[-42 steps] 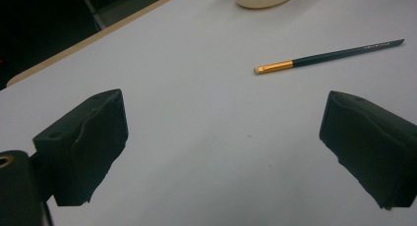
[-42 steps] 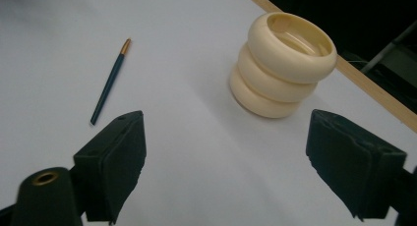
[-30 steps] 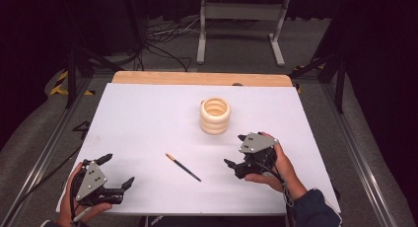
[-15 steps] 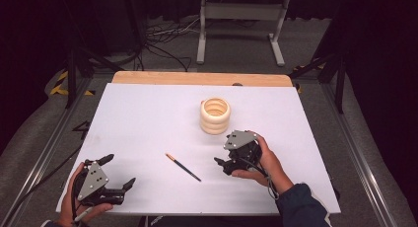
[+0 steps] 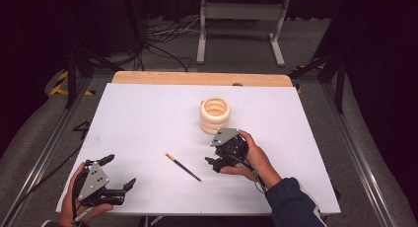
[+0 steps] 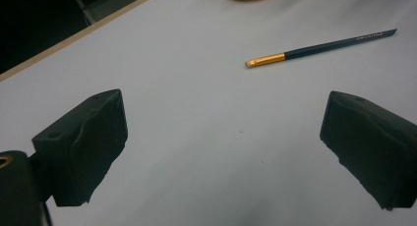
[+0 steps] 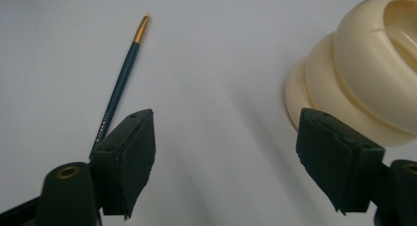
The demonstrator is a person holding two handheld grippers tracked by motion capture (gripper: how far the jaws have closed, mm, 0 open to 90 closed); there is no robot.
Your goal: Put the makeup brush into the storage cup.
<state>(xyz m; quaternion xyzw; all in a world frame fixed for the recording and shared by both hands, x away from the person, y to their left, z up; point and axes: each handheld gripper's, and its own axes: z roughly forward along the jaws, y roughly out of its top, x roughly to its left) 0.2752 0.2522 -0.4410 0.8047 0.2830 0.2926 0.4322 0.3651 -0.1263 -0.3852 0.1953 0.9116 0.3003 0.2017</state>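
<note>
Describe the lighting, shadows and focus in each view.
High view: the white table is evenly lit, the surroundings fall dark. Left gripper view: the brush is sharp, the near jaws soft-edged. Right gripper view: the cream ribbed holder is bright and slightly blurred, casting a faint shadow; the right gripper jaws look dark.

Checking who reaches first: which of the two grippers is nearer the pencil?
The right gripper, just beyond the pencil's dark end; the left gripper sits farther off.
</note>
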